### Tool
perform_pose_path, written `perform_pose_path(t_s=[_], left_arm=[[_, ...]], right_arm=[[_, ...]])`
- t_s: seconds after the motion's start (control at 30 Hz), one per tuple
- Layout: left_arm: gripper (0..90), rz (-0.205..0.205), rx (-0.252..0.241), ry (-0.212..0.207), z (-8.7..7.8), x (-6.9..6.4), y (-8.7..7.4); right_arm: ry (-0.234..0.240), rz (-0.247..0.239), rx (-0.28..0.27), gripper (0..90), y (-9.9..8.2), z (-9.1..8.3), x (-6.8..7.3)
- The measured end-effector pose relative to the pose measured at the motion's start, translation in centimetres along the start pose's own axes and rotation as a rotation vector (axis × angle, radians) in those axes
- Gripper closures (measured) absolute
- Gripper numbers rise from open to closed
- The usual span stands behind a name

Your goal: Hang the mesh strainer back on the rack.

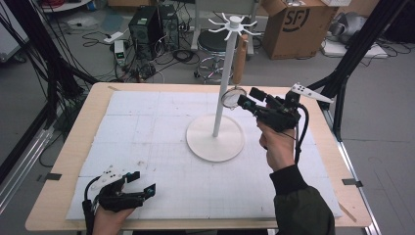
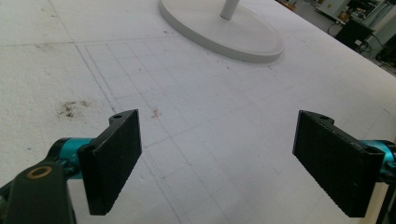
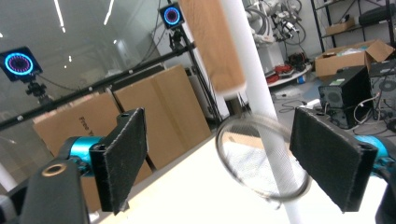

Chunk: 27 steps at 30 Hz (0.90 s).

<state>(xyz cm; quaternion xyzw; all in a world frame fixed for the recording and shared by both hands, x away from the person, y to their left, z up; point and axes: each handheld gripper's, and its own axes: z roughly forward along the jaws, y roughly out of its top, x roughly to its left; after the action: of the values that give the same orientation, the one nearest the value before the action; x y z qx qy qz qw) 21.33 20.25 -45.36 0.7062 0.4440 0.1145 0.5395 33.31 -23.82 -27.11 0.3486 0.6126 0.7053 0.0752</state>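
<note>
One mesh strainer (image 1: 234, 96) is hung upright from the white rack (image 1: 228, 29), wooden handle up; both claws, left (image 1: 142, 183) and right (image 1: 247, 98), are held wide open, empty.

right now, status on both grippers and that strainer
Left gripper open, low over the mat. Right gripper open beside the wooden-handled mesh strainer, hanging on the white rack. Nothing between.

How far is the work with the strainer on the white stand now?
Looks done: the wooden-handled strainer hangs from the white stand. In hand: the right hand-held gripper is raised beside the mesh ring, jaws open, not gripping it. The left hand-held gripper rests open near the table's front edge. Whether it goes on or comes off next, I cannot tell.
</note>
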Motion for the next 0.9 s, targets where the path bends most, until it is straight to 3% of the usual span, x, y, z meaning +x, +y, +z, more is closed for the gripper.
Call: perform_pose_path(t_s=[0.33, 0.9], left_arm=[[16.0, 0.000, -0.008, -0.001, 0.1, 0.0, 0.1], [16.0, 0.004, -0.017, -0.010, 0.2, 0.0, 0.3]], right_arm=[[-0.022, -0.005, 0.032, 17.5, -2.5, -1.1, -0.5], [-0.026, -0.015, 0.085, 16.6, -5.6, -1.2, -0.6]])
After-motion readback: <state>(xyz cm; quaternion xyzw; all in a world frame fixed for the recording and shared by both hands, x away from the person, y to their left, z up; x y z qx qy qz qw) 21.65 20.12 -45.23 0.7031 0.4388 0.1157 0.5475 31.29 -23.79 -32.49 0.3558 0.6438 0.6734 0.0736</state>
